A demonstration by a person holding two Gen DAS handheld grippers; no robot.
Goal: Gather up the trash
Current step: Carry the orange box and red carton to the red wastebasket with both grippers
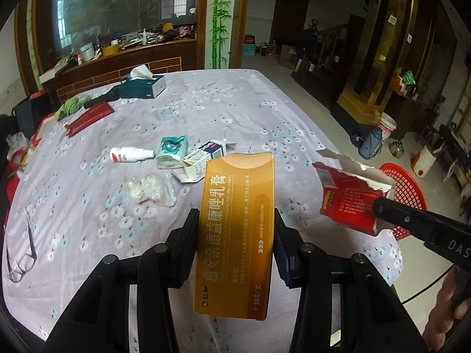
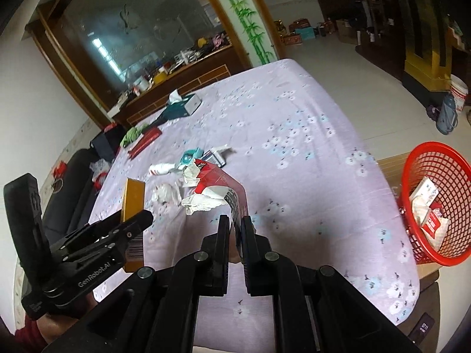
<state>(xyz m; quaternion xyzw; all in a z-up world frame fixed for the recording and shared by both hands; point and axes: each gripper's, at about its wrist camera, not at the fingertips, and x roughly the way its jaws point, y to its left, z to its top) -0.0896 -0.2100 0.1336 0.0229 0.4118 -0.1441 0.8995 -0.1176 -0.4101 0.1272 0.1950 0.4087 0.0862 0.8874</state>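
The left gripper (image 1: 237,229) has its jaws clamped on an orange carton (image 1: 235,235), long axis running away from the camera. The right gripper (image 2: 235,226) pinches a torn red packet (image 2: 219,181) above the tabletop (image 2: 294,147). The red basket (image 2: 459,176), already holding crumpled cartons, sits off the right edge, nearer the right gripper. More litter lies farther across the cloth.

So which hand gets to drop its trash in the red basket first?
Probably the right. The right gripper holds the torn red packet on the side of the red basket; the left gripper, with the yellow box, is farther away.
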